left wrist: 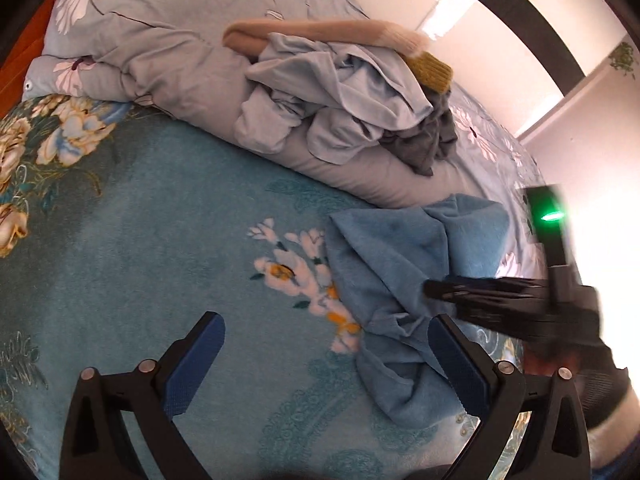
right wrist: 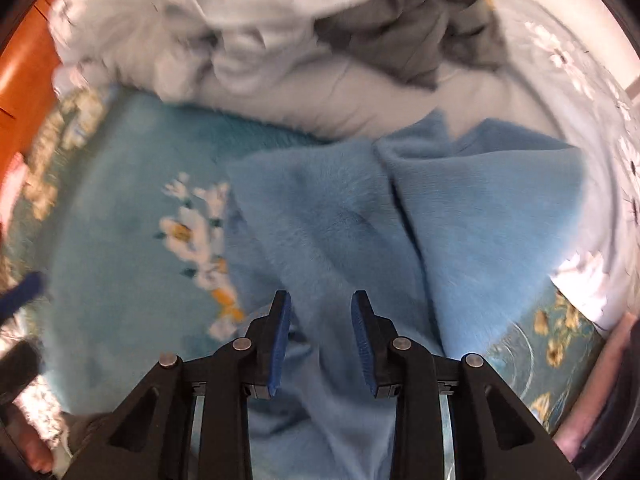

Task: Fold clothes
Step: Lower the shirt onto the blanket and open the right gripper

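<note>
While both grippers, left (left wrist: 326,364) and right (right wrist: 320,334), stood released, the blue garment (right wrist: 340,216) needed an edge grip before spreading flat.

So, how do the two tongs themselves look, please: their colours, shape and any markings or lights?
Both tongs are alike. The left tongs have a black plastic frame with triangular cut-outs, silver round rivets at the joints, and two fingers faced with dark blue textured pads. The right tongs show the same black frame, rivets and blue pads, plus silvery metal rails. From the left camera, the right tongs' body carries a green light.
</note>
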Action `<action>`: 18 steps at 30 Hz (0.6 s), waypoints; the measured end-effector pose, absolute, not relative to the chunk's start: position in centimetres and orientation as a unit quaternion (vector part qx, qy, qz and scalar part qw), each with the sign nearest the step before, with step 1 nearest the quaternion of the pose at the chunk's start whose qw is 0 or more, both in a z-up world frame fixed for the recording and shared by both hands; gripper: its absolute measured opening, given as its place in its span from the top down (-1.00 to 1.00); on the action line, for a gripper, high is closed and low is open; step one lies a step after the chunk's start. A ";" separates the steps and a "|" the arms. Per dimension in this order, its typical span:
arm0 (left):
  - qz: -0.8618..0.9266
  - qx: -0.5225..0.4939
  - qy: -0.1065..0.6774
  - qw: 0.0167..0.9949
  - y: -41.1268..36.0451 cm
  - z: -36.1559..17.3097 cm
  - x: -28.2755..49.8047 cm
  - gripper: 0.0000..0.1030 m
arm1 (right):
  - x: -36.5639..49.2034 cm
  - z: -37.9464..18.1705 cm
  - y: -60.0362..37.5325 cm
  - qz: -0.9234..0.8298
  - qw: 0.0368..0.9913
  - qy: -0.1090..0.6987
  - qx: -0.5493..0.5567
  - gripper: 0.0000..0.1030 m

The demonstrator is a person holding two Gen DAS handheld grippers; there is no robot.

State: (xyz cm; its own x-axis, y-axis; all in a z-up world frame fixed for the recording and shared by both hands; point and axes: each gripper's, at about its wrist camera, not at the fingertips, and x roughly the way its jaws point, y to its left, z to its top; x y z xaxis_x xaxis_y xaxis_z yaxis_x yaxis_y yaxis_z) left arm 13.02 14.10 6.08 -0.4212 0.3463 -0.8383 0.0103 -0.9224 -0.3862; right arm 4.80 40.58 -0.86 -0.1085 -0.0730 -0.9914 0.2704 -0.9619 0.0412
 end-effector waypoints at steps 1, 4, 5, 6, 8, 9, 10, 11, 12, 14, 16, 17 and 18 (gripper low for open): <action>0.827 -0.526 -0.169 0.099 13.8 6.2 13.0 -1.00 | 4.6 -1.6 40.4 -0.735 0.114 0.076 0.665 0.37; 0.831 -0.522 -0.168 0.097 13.3 6.5 13.1 -1.00 | 4.3 -2.8 40.4 -0.727 0.105 0.074 0.674 0.46; 0.831 -0.522 -0.168 0.098 13.3 6.6 13.2 -1.00 | 4.3 -2.7 40.6 -0.729 0.101 0.069 0.673 0.86; 0.830 -0.522 -0.168 0.100 13.3 6.6 13.3 -1.00 | 4.3 -2.3 41.0 -0.732 0.096 0.062 0.671 0.91; 0.828 -0.522 -0.174 0.104 13.4 6.8 13.4 -1.00 | 4.6 -0.5 42.4 -0.748 0.090 0.039 0.656 0.92; 0.827 -0.523 -0.177 0.105 13.6 6.9 13.5 -1.00 | 4.8 0.9 43.4 -0.760 0.085 0.032 0.643 0.92; 0.826 -0.523 -0.179 0.107 13.8 7.0 13.7 -1.00 | 5.1 2.3 44.4 -0.772 0.080 0.024 0.630 0.92; 0.825 -0.524 -0.181 0.108 14.1 7.0 13.8 -1.00 | 5.3 3.7 45.4 -0.784 0.076 0.017 0.616 0.92; 0.825 -0.525 -0.180 0.110 14.5 7.1 14.0 -1.00 | 5.7 5.4 46.8 -0.798 0.067 0.010 0.599 0.92; 0.819 -0.531 -0.178 0.124 15.9 7.0 14.5 -1.00 | 6.6 9.2 50.3 -0.827 0.043 -0.002 0.561 0.92; 0.812 -0.537 -0.178 0.141 17.5 6.9 15.0 -1.00 | 7.5 12.3 53.7 -0.849 0.013 -0.021 0.527 0.93; 0.809 -0.539 -0.179 0.150 18.4 6.8 15.3 -1.00 | 8.1 13.9 55.6 -0.859 -0.006 -0.034 0.510 0.92; 0.806 -0.542 -0.177 0.161 19.5 6.9 15.4 -1.00 | 8.6 15.3 57.3 -0.868 -0.026 -0.042 0.495 0.92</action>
